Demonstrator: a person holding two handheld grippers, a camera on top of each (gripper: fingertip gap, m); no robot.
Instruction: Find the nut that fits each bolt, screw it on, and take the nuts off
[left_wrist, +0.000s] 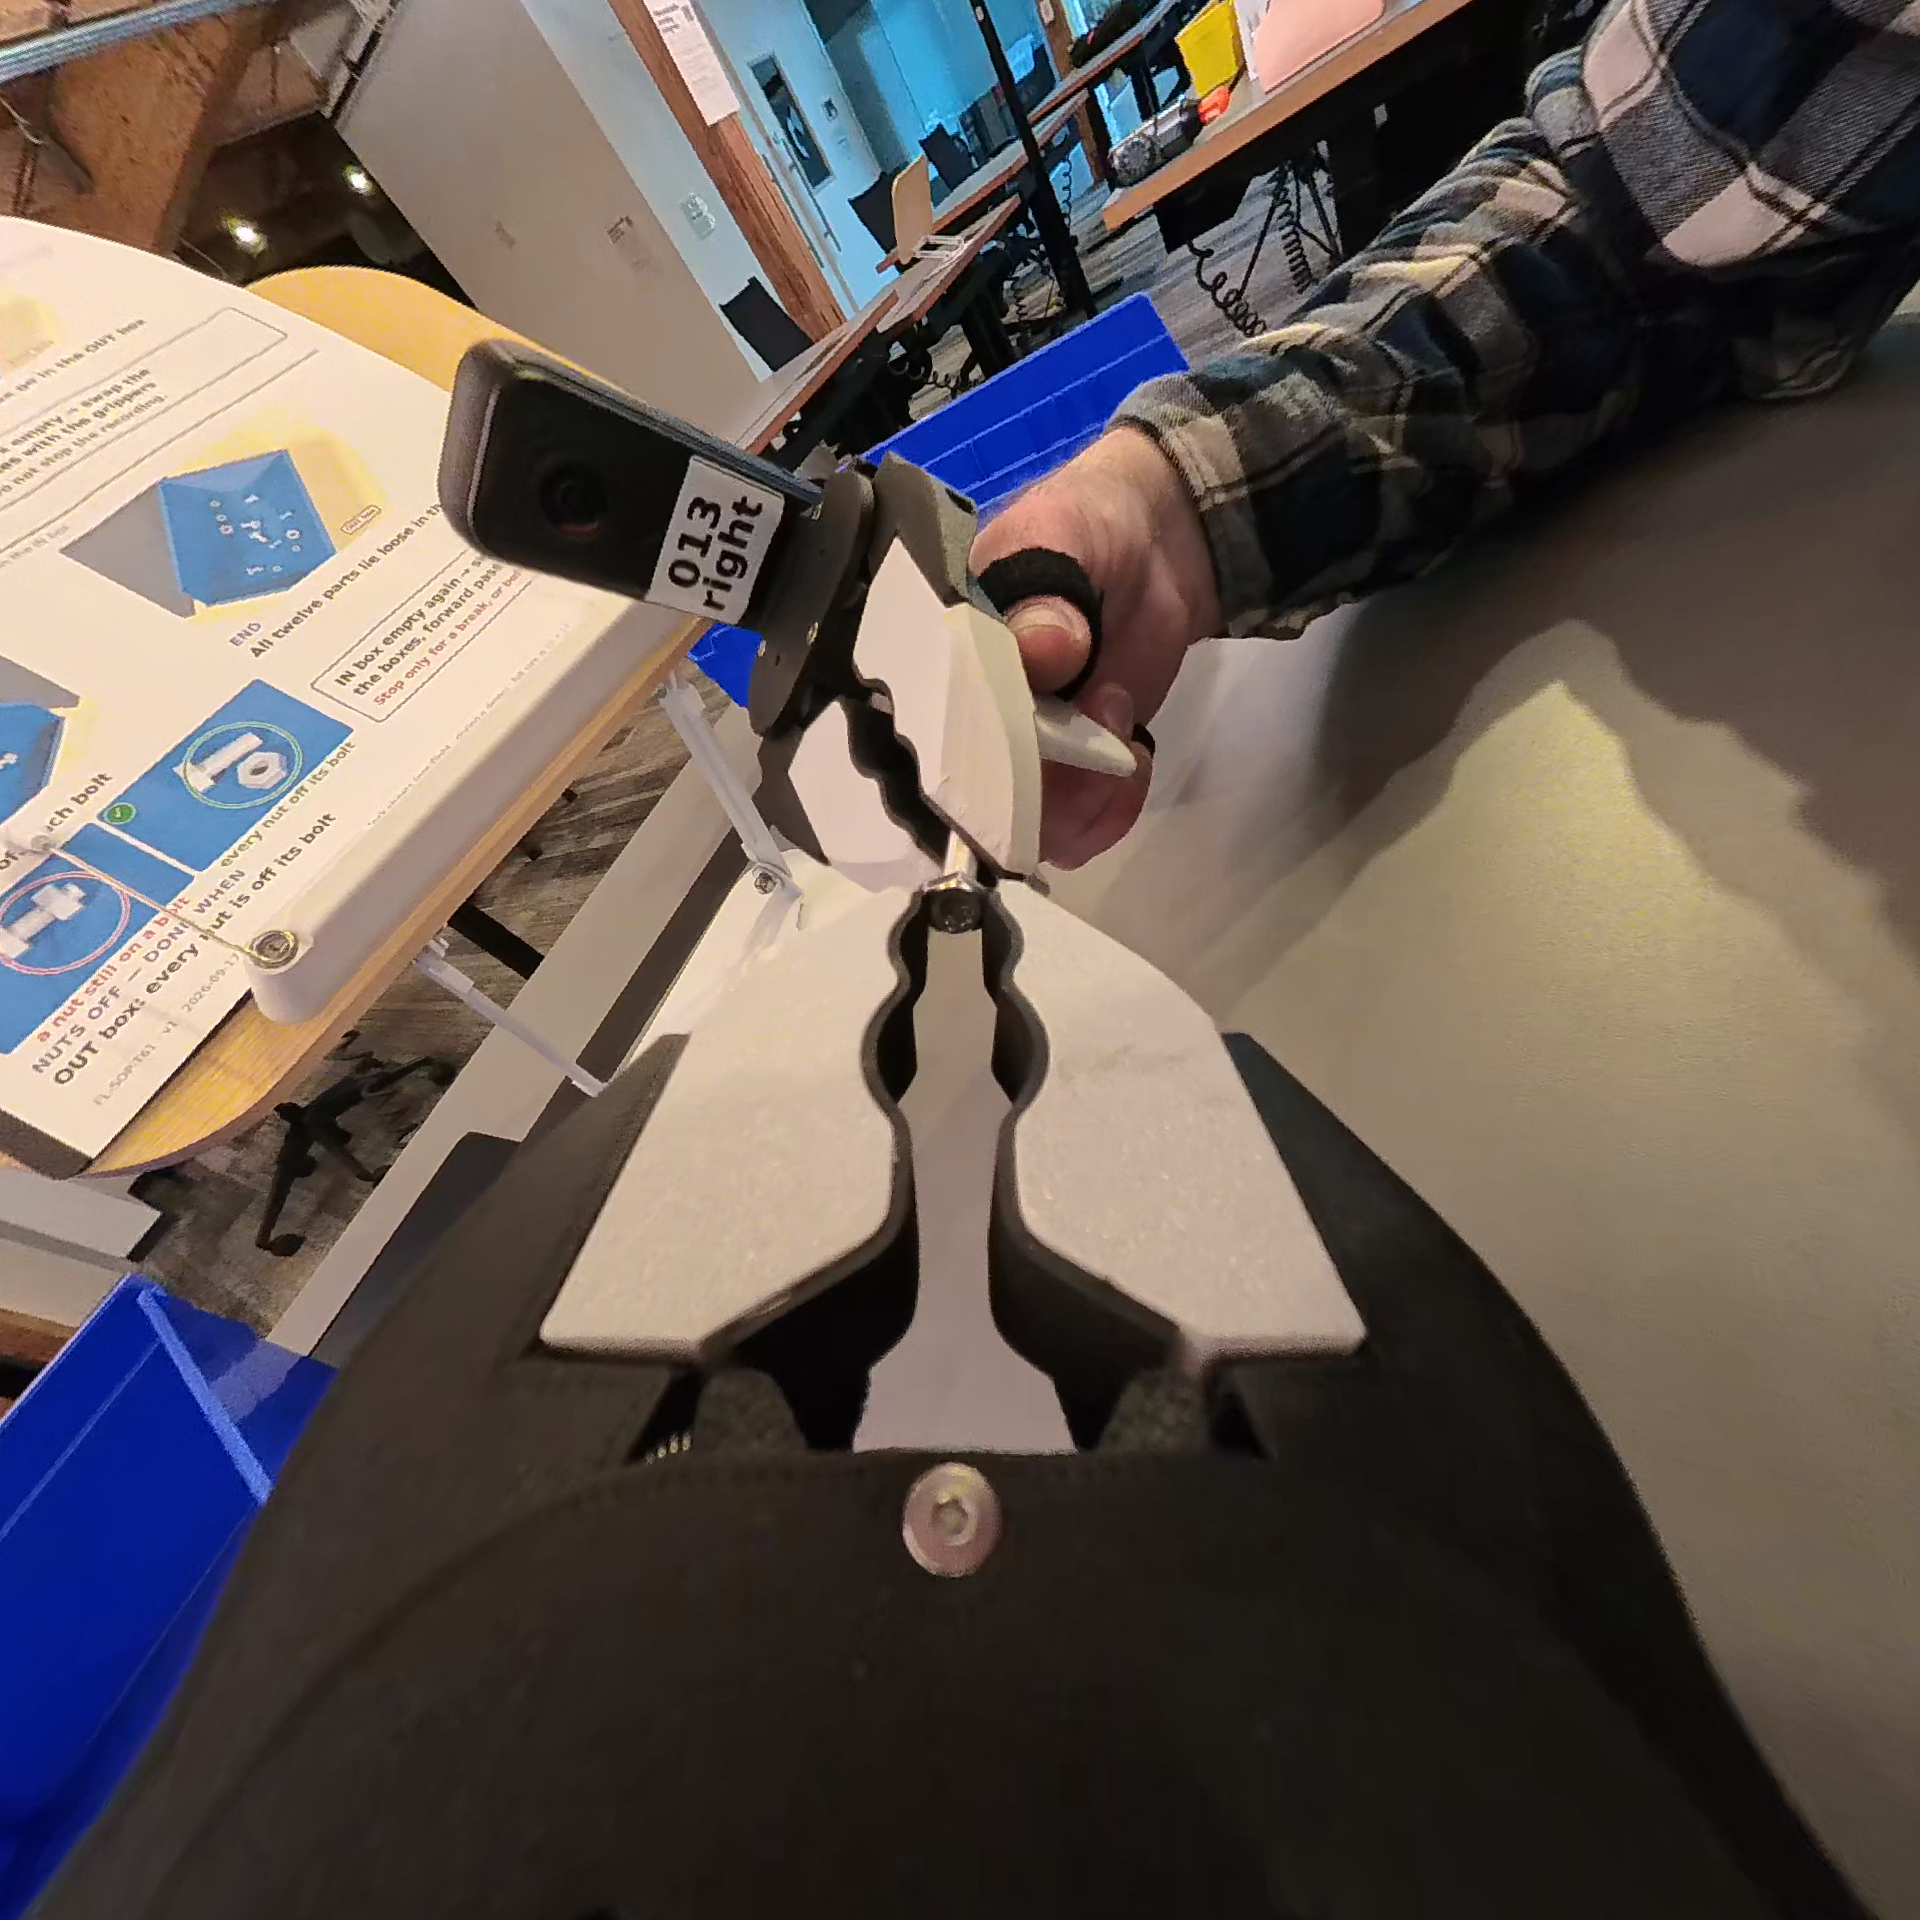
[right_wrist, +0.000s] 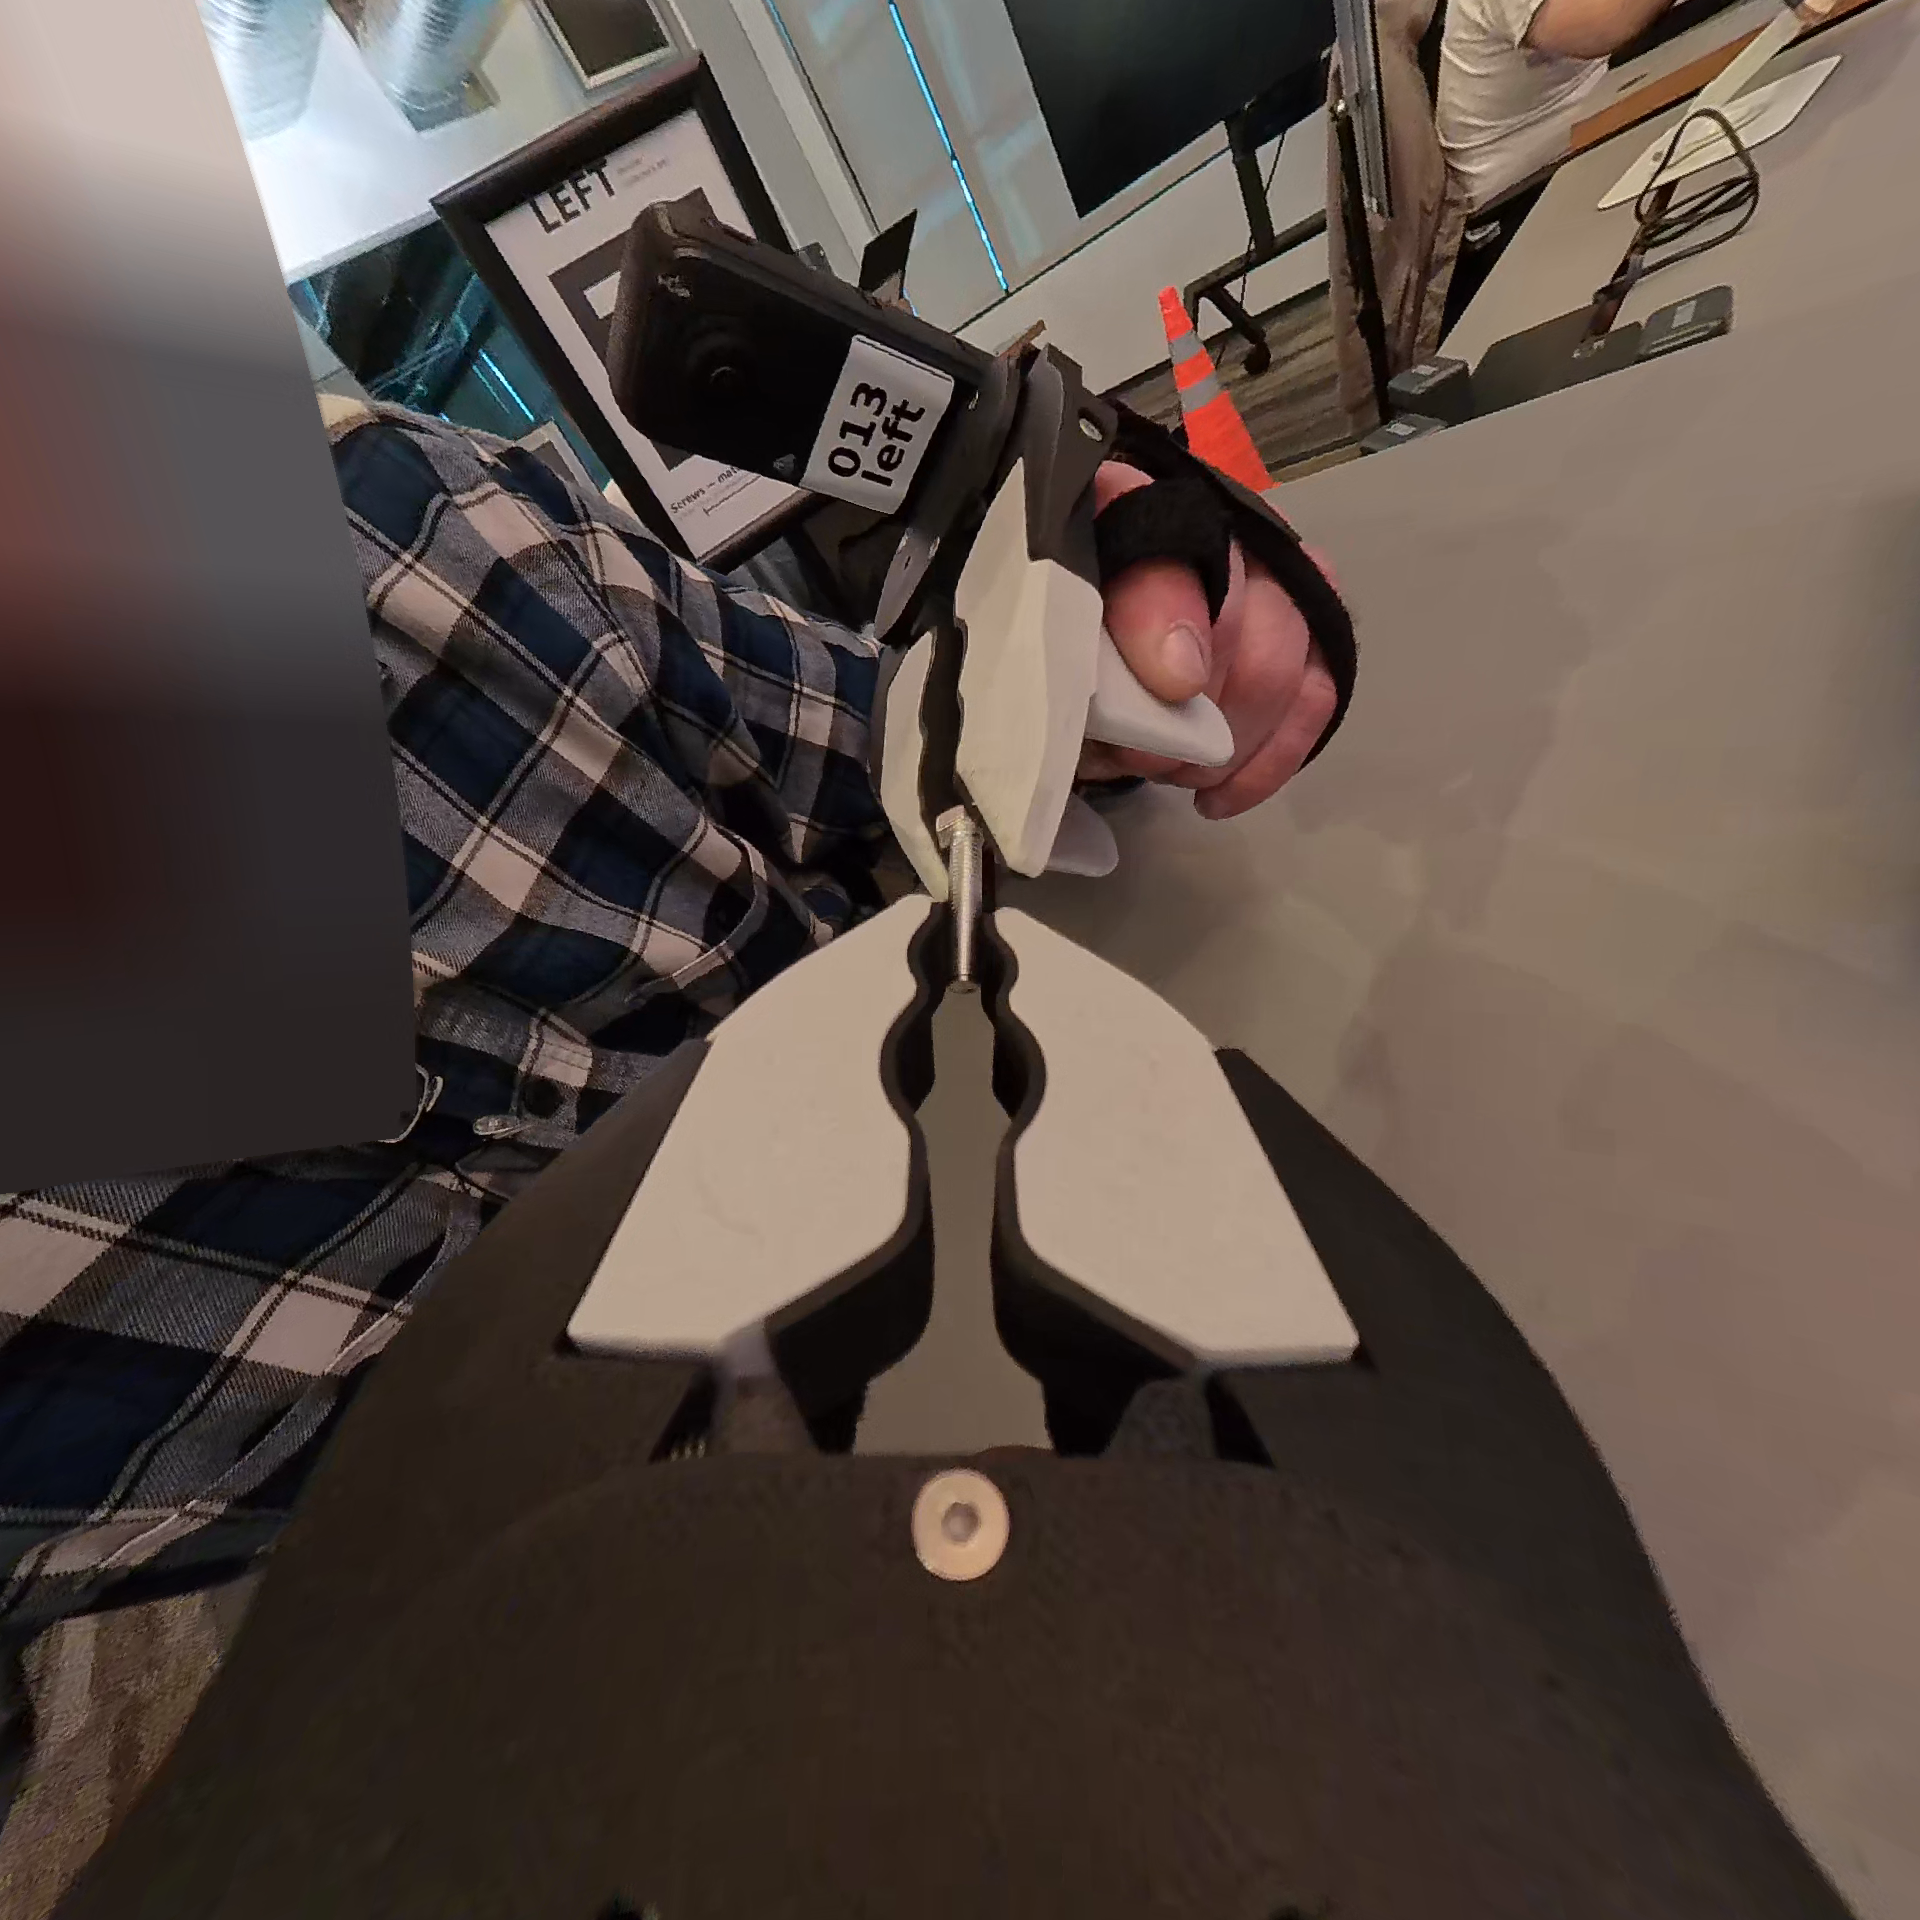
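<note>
A silver hex bolt (right_wrist: 963, 935) is held in the air between my two grippers, above the grey table (right_wrist: 1558, 935). In the left wrist view my left gripper (left_wrist: 956, 910) is shut on the bolt's head (left_wrist: 956, 914), whose end face points at the camera. In the right wrist view the left gripper (right_wrist: 958, 844) comes in from above and pinches that head. My right gripper (right_wrist: 961, 918) has its fingertips closed on the threaded shaft, whose free end points at the camera. The right gripper (left_wrist: 964, 860) also shows in the left wrist view, clamped on the shaft. I see no nut on the bolt.
A blue bin (left_wrist: 125, 1475) sits at the lower left and another blue bin (left_wrist: 1039, 416) lies behind the right gripper. An instruction board (left_wrist: 208, 623) stands at the left. A person's plaid sleeves (right_wrist: 582, 727) are close by. An orange cone (right_wrist: 1205, 395) stands beyond the table. Only a small space, under 4 cm, lies between the two pairs of fingers.
</note>
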